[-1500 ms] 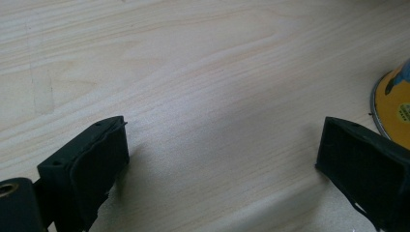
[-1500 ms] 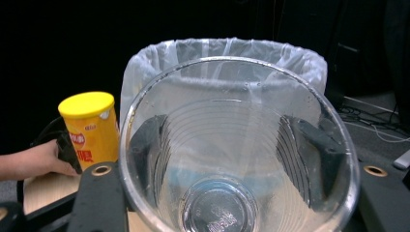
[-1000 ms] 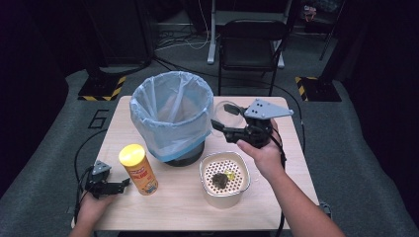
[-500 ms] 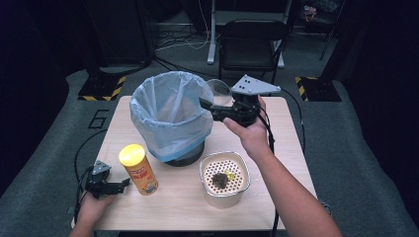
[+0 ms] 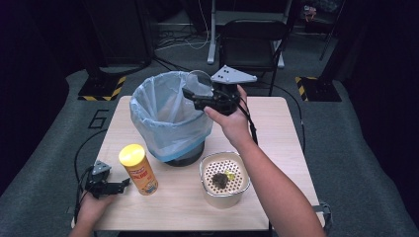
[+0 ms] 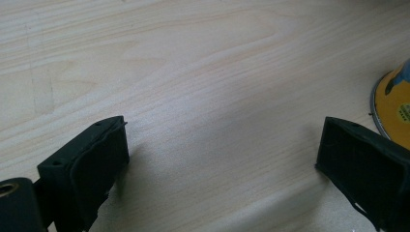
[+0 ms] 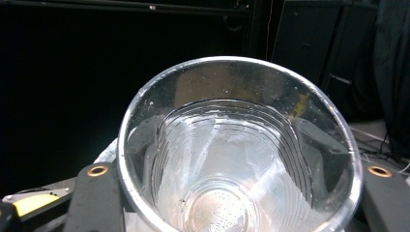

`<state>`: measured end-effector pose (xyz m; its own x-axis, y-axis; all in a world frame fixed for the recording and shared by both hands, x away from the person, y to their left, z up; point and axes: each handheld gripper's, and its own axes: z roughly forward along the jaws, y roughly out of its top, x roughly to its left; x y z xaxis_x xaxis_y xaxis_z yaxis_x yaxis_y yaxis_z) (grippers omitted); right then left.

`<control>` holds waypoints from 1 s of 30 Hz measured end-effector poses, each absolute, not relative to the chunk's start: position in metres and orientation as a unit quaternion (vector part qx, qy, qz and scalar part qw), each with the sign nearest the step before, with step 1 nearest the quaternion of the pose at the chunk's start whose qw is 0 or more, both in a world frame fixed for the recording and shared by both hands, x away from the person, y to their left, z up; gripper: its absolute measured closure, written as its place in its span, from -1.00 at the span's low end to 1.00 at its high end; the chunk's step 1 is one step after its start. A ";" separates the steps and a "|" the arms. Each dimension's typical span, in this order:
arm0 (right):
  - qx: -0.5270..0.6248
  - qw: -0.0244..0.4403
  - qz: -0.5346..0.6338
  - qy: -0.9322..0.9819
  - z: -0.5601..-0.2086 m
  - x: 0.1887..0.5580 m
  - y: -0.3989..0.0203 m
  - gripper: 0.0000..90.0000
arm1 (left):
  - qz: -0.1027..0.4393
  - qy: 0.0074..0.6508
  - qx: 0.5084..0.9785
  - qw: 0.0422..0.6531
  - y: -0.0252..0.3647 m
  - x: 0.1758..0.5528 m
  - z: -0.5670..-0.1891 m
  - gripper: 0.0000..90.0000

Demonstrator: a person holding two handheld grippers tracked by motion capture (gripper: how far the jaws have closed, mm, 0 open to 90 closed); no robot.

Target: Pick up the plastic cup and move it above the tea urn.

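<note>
While the left gripper (image 5: 121,186) is rested with jaws apart just left of the yellow canister (image 5: 138,169), a clear plastic cup (image 5: 199,82) is clamped by the right gripper (image 5: 193,94) over the bag-lined bin's (image 5: 168,118) rim.

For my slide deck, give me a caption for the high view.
Right gripper holds a clear plastic cup over the lined bin.

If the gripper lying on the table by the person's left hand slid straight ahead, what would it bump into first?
Probably the yellow-lidded snack canister: the left gripper points its open jaws along the table at it, though depth is hard to judge.
</note>
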<state>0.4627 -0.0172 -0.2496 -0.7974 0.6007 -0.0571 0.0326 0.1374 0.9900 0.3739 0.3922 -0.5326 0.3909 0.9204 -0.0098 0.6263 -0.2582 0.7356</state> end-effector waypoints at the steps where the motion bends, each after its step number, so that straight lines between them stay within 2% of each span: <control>1: 0.225 0.234 0.611 0.723 -0.252 0.466 -0.011 -0.25 | 0.218 0.507 0.763 0.337 0.392 0.374 -0.533 -0.91; 15: 0.238 0.214 0.583 0.747 -0.258 0.482 0.023 -0.33 | 0.218 0.507 0.763 0.338 0.392 0.374 -0.533 -0.91; 17: 0.251 0.197 0.570 0.757 -0.260 0.488 0.032 -0.50 | 0.217 0.507 0.763 0.337 0.392 0.374 -0.533 -0.91; 18: 0.251 0.197 0.570 0.757 -0.260 0.488 0.032 -0.50 | 0.217 0.507 0.763 0.337 0.392 0.374 -0.533 -0.91; 19: 0.262 0.194 0.558 0.763 -0.262 0.492 0.037 -0.70 | 0.217 0.507 0.763 0.337 0.392 0.374 -0.533 -0.91; 30: 0.254 0.197 0.560 0.763 -0.261 0.487 0.030 -0.71 | 0.214 0.508 0.766 0.332 0.392 0.373 -0.531 -0.91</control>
